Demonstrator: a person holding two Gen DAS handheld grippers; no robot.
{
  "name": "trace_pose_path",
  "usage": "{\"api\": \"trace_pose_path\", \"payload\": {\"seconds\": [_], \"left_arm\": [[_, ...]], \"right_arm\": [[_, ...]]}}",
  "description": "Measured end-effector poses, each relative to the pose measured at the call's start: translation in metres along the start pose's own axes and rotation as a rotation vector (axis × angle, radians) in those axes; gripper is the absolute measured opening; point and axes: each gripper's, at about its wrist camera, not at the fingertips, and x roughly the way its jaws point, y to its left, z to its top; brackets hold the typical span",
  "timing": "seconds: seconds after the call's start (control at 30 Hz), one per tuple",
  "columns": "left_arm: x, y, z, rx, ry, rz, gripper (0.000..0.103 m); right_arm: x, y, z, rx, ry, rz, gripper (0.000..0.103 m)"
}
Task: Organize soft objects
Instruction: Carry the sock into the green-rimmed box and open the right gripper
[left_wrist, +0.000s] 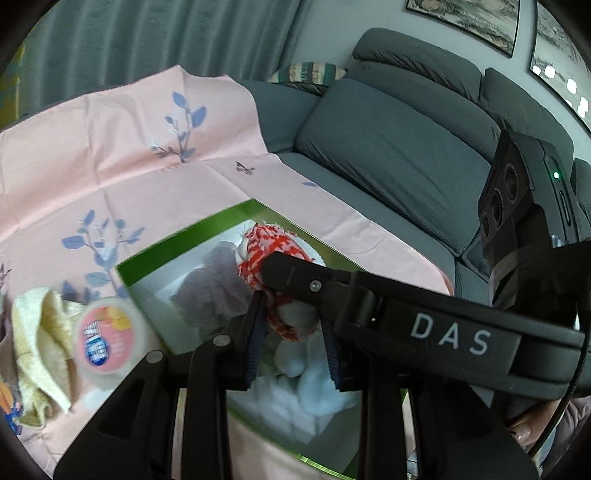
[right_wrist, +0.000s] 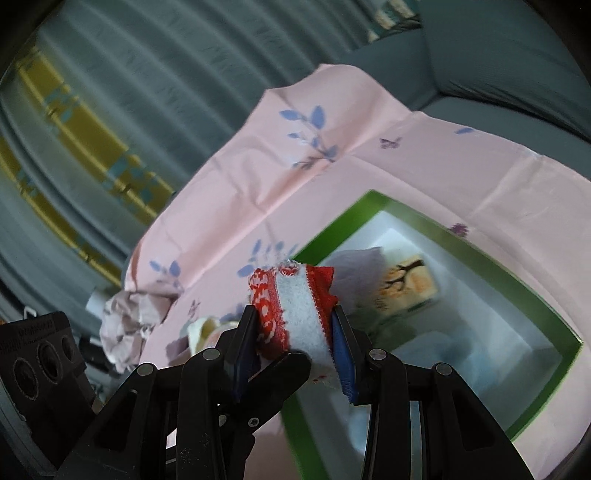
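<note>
A red-and-white patterned cloth (left_wrist: 271, 247) hangs over the green-rimmed white box (left_wrist: 207, 225). My right gripper (right_wrist: 295, 325) is shut on this cloth (right_wrist: 295, 302) and holds it above the box's near-left corner (right_wrist: 332, 229). My left gripper (left_wrist: 293, 334) is beside it, its pads (left_wrist: 256, 332) on either side of the cloth's lower end, pressing it. In the box lie a grey fluffy item (left_wrist: 210, 284), white cotton balls (left_wrist: 314, 391) and a printed pad (right_wrist: 410, 280).
The box sits on a pink floral sheet (left_wrist: 110, 166) on a grey sofa (left_wrist: 388, 147). A yellow towel (left_wrist: 40, 339) and a round pink-lidded tub (left_wrist: 107, 339) lie left of the box. A crumpled mauve cloth (right_wrist: 129, 321) lies at the sheet's edge.
</note>
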Motion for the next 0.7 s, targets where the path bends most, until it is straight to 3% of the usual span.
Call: {"api": "trace_pose_path", "payload": {"seconds": [0.3, 0.7], "left_arm": [[0.027, -0.007, 0.002, -0.006, 0.06, 0.003, 0.028], [0.046, 0.003, -0.007, -0.07, 0.095, 0.052, 0.027]], "right_arm": [[0.007, -0.03, 0.005, 0.089, 0.006, -0.015, 0.041], [0.017, -0.042, 0.006, 0.106, 0.022, -0.164, 0.041]]}}
